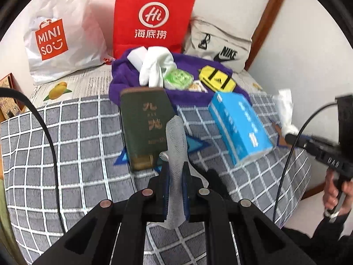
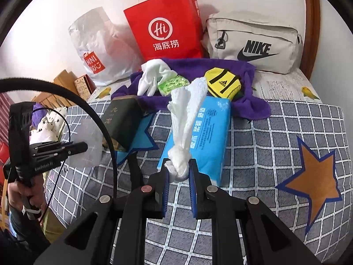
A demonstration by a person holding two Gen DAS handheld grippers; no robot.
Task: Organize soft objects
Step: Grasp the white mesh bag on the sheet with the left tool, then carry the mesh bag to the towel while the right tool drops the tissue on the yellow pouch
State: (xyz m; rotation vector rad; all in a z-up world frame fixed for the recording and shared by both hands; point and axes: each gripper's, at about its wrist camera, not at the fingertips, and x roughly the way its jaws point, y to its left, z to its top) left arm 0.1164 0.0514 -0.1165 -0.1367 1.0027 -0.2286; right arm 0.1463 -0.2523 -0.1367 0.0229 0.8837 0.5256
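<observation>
A: While the left tool [image 1: 175,176] is clamped on a strip of grey mesh fabric [image 1: 175,145] at lower centre of its view, what lies past it?

B: A dark green book [image 1: 145,128] just beyond the strip, on the grey checked bed cover [image 1: 66,143], with a blue tissue pack [image 1: 240,125] to its right. Behind both, a purple towel [image 1: 123,75] carries white gloves [image 1: 154,68], a green packet [image 1: 177,78] and a yellow Adidas pouch [image 1: 217,78].

A: And the right tool [image 2: 178,174]?

B: Its jaws are pinched on the knotted end of a white cloth [image 2: 187,119], which rises up the middle of its view and hides part of the tissue pack and the towel.

A: What's along the back?

B: Against the wall, from upper left to upper right: a white Miniso bag [image 2: 97,50], a red Haidilao paper bag [image 2: 165,26] and a beige Nike bag [image 2: 253,42]. At left edge, the left tool shows from the side, a hand [image 2: 19,196] on its grip.
</observation>
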